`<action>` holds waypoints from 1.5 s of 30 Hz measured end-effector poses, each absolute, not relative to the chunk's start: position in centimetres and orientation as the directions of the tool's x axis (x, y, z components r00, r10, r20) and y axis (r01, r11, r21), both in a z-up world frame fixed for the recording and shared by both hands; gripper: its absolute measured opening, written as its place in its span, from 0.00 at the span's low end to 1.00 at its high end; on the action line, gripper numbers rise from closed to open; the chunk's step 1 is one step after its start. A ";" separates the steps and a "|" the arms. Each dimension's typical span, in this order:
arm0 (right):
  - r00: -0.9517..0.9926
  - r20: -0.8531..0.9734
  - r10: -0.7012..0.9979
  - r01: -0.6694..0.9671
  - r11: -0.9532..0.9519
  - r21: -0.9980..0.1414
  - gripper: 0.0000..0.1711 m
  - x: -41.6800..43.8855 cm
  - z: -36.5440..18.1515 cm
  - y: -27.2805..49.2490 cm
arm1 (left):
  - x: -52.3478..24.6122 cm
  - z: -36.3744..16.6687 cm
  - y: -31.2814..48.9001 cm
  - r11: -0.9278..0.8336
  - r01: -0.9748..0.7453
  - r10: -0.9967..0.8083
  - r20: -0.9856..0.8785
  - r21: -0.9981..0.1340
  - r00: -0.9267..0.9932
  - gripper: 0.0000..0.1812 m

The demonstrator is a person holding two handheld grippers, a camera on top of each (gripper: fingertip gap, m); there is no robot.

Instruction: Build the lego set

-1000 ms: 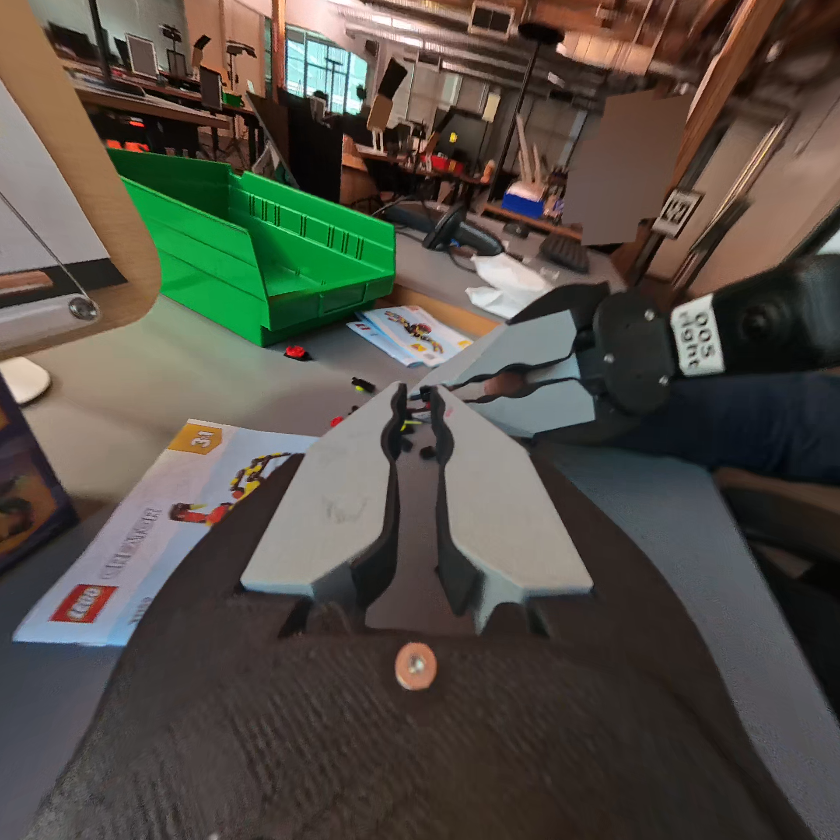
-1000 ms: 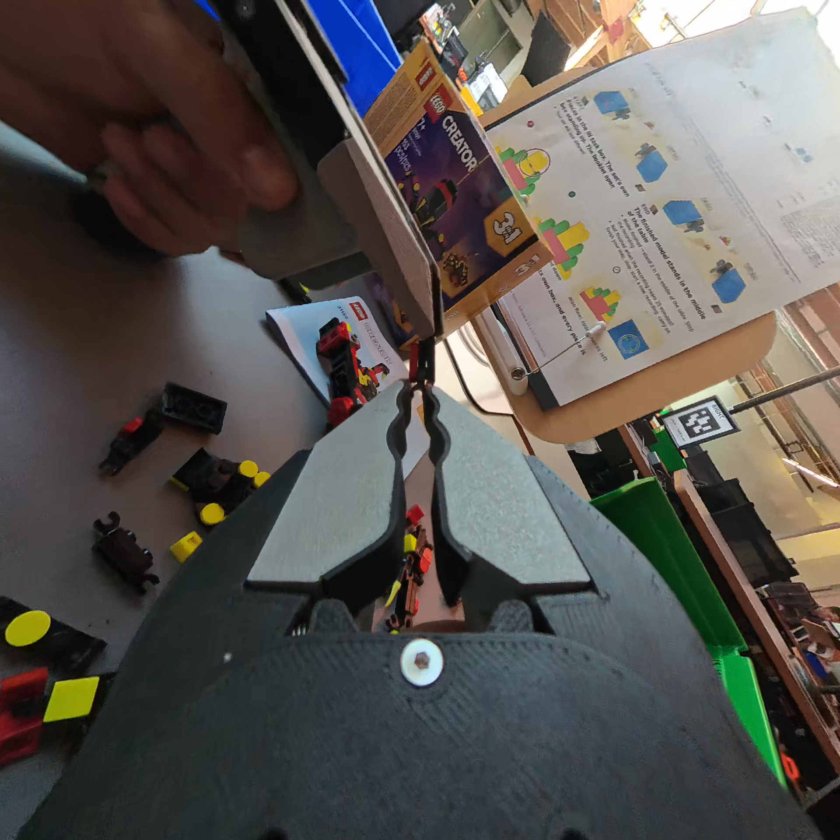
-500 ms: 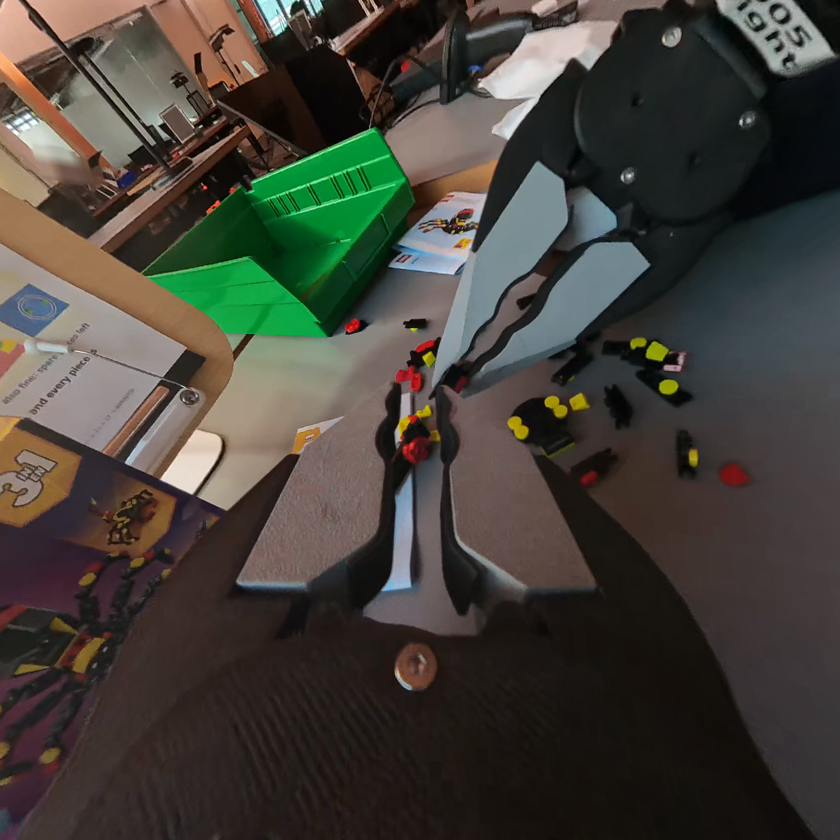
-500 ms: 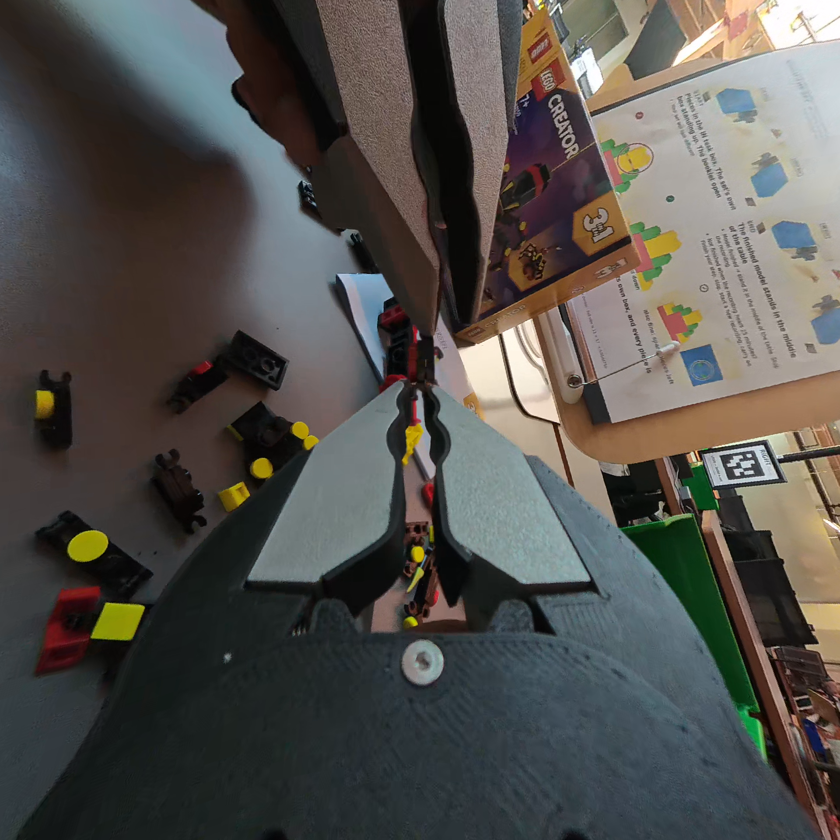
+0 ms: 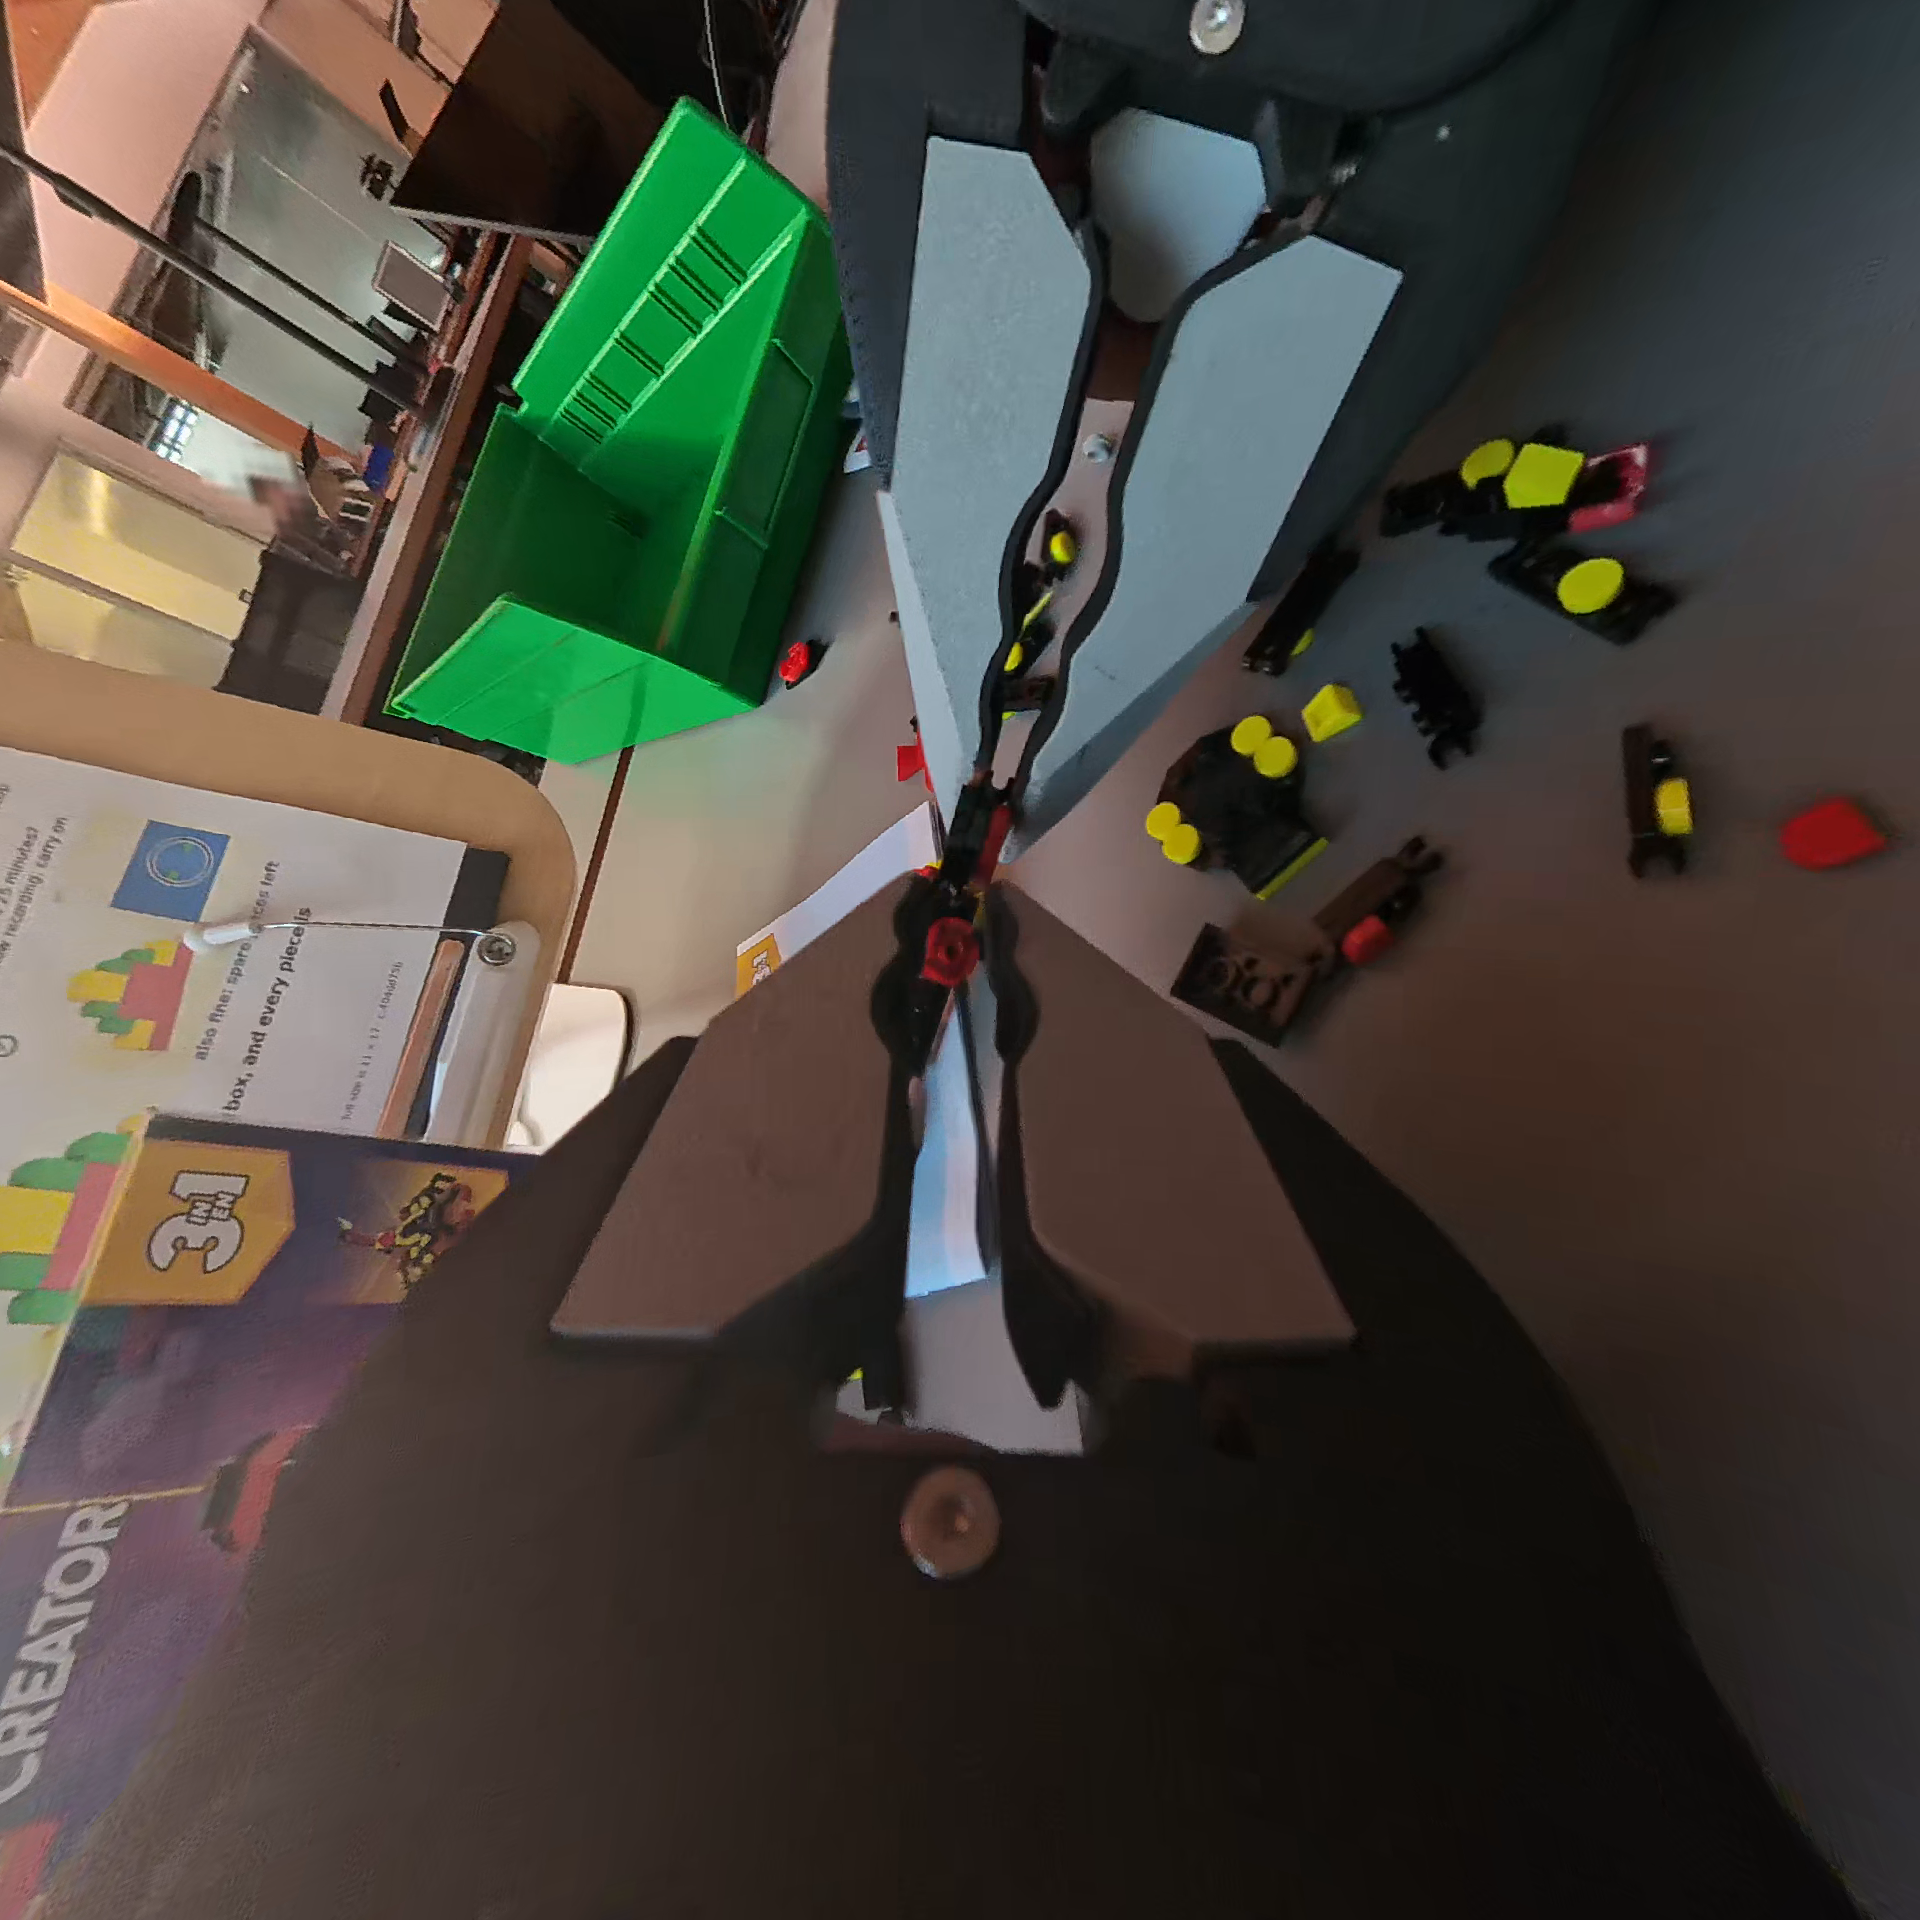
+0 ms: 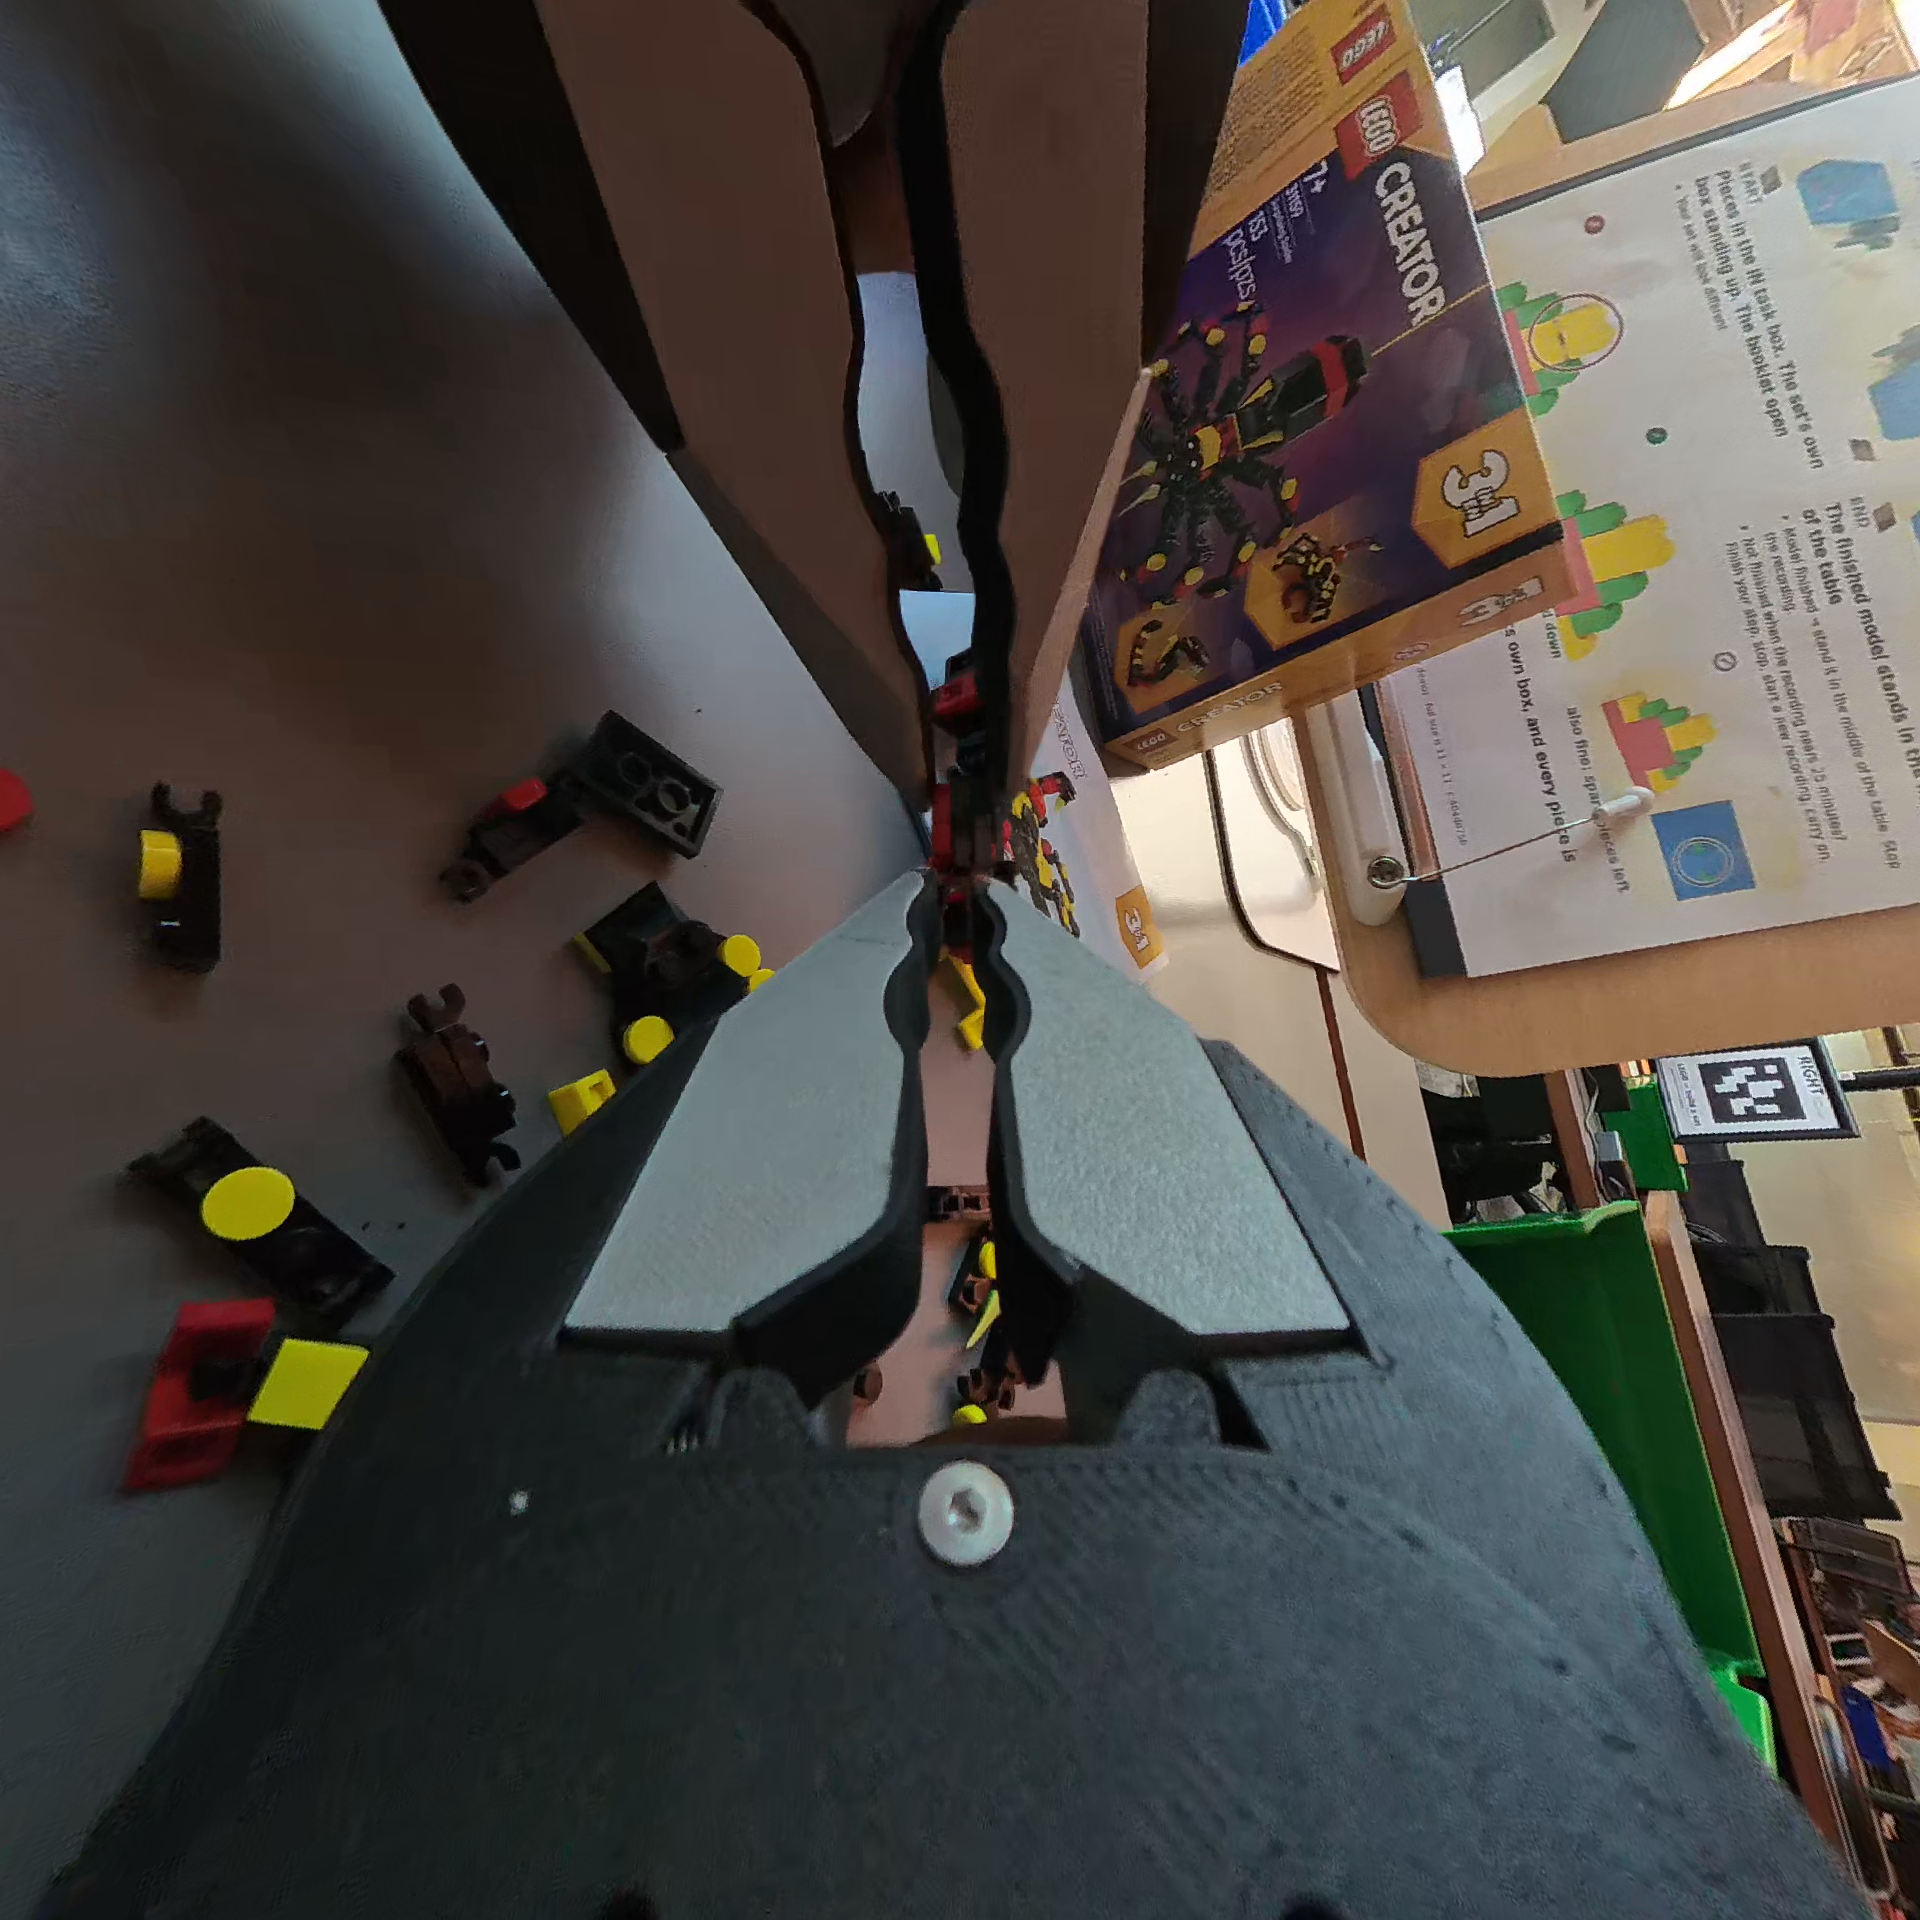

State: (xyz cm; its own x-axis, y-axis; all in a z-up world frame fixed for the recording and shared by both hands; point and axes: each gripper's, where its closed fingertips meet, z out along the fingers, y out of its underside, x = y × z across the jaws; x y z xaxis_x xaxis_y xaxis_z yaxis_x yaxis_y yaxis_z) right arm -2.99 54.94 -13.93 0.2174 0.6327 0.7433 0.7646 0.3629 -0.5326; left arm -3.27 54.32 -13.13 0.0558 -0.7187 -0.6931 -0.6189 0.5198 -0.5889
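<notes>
- My left gripper point(image 5: 948, 920) clenched on black-red lego piece point(image 5: 943, 951), frame centre.
- My right gripper point(image 6: 954, 899) clenched on same assembly, tip-to-tip w/ left.
- Loose bricks point(image 6: 249, 1205) lower left on table point(image 6: 260, 416).

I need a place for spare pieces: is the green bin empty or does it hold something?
Empty, as far as shows: the green bin in the left wrist view has bare inner walls and floor. Its far corner is not clearly visible.

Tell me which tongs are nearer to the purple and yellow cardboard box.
Left. The purple and yellow cardboard box is right beside the left tongs. The right tongs face them from the opposite side, both shut on the black and red lego piece, farther away.
</notes>
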 end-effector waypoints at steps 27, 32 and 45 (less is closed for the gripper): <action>0.371 0.656 0.657 0.737 0.222 -0.639 0.01 -2.5 -13.8 56.3 | -2.6 -13.4 56.5 0.386 -0.690 -0.674 -0.698 -0.613 0.242 0.06; 0.393 0.654 0.647 0.731 0.211 -0.649 0.02 -2.5 -13.7 56.5 | -2.7 -13.4 56.7 0.352 -0.681 -0.699 -0.665 -0.642 0.265 0.05; 0.470 0.626 0.622 0.696 0.175 -0.697 0.02 -2.2 -12.5 56.9 | -2.5 -12.5 57.0 0.332 -0.679 -0.653 -0.679 -0.654 0.335 0.05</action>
State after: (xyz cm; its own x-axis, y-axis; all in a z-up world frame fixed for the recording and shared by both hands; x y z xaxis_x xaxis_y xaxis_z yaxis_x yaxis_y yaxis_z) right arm -2.20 56.86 -12.49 0.4703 0.6220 0.6260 0.6960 0.1747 -0.6965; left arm -2.53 57.02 -12.47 0.3349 -0.6532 -0.6792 -0.6793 0.3321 -0.6544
